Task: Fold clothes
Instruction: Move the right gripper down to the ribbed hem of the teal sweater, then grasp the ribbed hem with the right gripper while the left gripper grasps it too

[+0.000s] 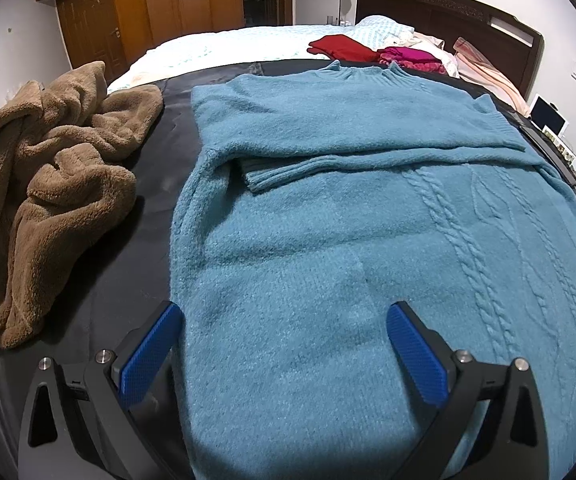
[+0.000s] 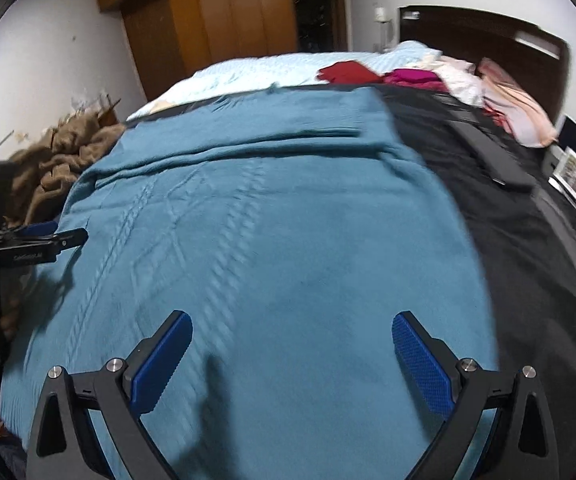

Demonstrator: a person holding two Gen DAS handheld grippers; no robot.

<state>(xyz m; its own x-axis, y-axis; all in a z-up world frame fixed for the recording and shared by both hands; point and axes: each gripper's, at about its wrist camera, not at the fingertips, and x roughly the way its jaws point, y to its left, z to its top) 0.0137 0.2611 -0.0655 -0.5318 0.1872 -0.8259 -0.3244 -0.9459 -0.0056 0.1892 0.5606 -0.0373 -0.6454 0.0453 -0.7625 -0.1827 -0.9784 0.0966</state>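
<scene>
A teal cable-knit sweater [image 1: 328,220] lies flat on a black sheet [image 1: 156,152] on the bed, both sleeves folded across its chest. It also shows in the right wrist view [image 2: 268,220]. My left gripper [image 1: 284,320] is open and empty, hovering over the sweater's lower left part. My right gripper [image 2: 292,330] is open and empty over the sweater's lower right part. The left gripper also shows from the side at the left edge of the right wrist view [image 2: 54,236].
A crumpled brown fleece garment [image 1: 48,176] lies left of the sweater. Red [image 1: 340,48] and magenta [image 1: 412,58] clothes and pink fabric [image 1: 488,72] lie near the headboard. A dark flat bar [image 2: 492,156] rests on the black sheet to the right. Wardrobe [image 1: 176,4] behind.
</scene>
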